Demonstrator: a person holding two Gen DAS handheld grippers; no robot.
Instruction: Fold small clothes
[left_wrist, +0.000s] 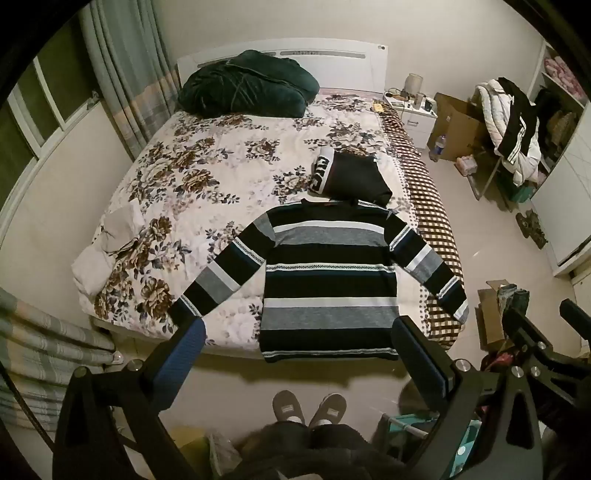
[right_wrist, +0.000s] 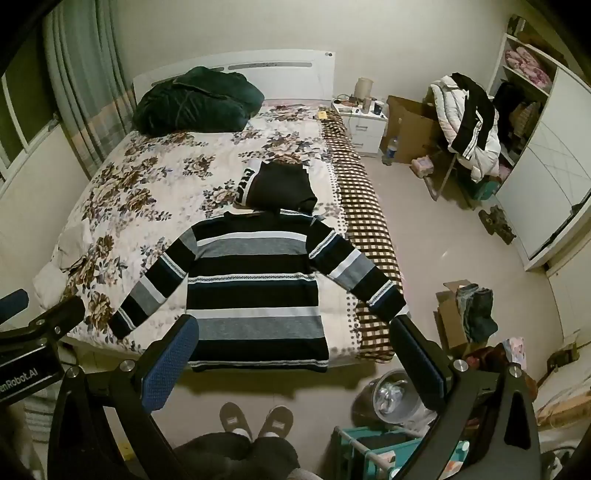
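Beyond both spread claws, striped sweater flat

On the black body of the left gripper, seen at the lower left edge of the right wrist view, white lettering reads "enRobot.AI"; its beginning is cut off by the picture edge. The folded black garment with a white band lying on the floral bedspread carries large black block letters on that band, seen sideways in both views, but they cannot be made out with certainty. The small grey tags on the person's grey slippers are too small to read.
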